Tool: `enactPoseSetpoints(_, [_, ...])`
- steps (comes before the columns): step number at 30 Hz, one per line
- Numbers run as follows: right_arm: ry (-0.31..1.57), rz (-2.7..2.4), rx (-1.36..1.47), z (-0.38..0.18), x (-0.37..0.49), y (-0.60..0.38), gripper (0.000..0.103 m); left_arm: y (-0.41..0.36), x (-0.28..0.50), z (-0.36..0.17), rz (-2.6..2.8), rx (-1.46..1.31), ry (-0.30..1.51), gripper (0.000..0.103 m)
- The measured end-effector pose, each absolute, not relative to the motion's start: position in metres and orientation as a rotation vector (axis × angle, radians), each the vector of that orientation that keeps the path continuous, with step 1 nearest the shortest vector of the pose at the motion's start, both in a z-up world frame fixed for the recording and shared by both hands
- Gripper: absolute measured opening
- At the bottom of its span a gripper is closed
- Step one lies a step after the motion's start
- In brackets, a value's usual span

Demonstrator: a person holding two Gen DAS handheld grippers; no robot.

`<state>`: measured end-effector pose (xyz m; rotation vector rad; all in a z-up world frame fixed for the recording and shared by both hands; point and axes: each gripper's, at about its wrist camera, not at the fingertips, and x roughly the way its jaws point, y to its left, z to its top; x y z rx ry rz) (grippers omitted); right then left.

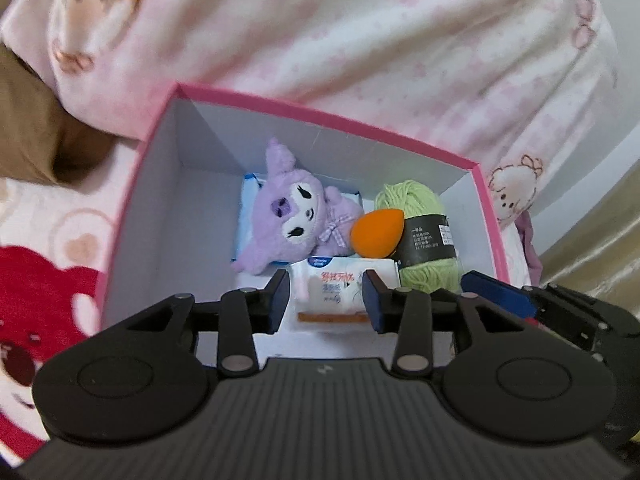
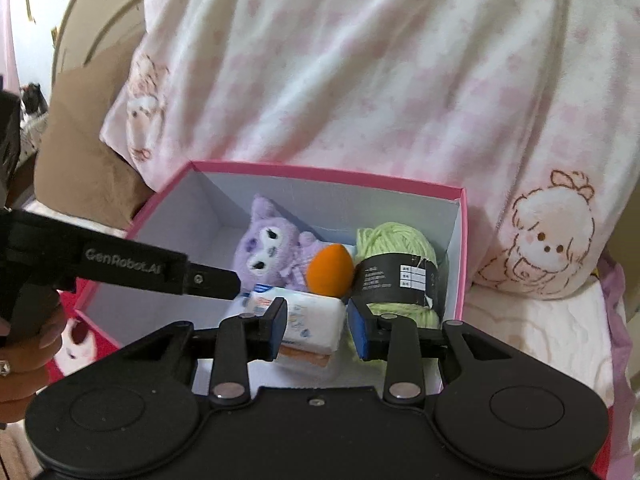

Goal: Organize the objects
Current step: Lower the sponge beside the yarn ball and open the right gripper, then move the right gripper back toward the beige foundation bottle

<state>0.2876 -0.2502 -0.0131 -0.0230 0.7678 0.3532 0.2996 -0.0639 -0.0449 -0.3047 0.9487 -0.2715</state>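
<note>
A pink box (image 1: 320, 114) (image 2: 320, 170) with white inner walls stands open on the bed. Inside lie a purple plush toy (image 1: 288, 216) (image 2: 268, 248), an orange makeup sponge (image 1: 376, 234) (image 2: 330, 270), a ball of green yarn (image 1: 420, 208) (image 2: 396, 236) and a white tissue pack (image 1: 328, 288) (image 2: 312, 316). My left gripper (image 1: 326, 300) hovers over the box's near side, open, with the pack showing in the gap below its pads. My right gripper (image 2: 316, 328) is open above the same pack; no pad presses on it. The left gripper (image 2: 224, 282) reaches in from the left in the right wrist view.
A pink-and-white patterned quilt (image 1: 360, 40) (image 2: 380, 80) bulges right behind the box. A red bear blanket (image 1: 32, 280) lies to the left, beside a brown cushion (image 1: 28, 120). A blue-and-white packet (image 1: 246, 216) sits under the plush. A hand (image 2: 24, 344) holds the left gripper.
</note>
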Motion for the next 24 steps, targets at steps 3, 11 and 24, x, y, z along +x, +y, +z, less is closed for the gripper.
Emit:
enactPoseSetpoints(3, [0.752,0.375,0.003,0.001,0.266,-0.248,0.047,-0.058,0.282,-0.023,-0.259,-0.256,0.939,0.043])
enactPoseSetpoints(11, [0.738,0.458,-0.052,0.048,0.205,-0.226,0.061,-0.037,0.227,0.041,-0.237,-0.08,0.948,0.056])
enactPoseSetpoints(24, [0.727,0.629,-0.21,0.067,0.133,-0.188,0.073,-0.006,0.163,0.043,-0.27,-0.122,0.997,0.067])
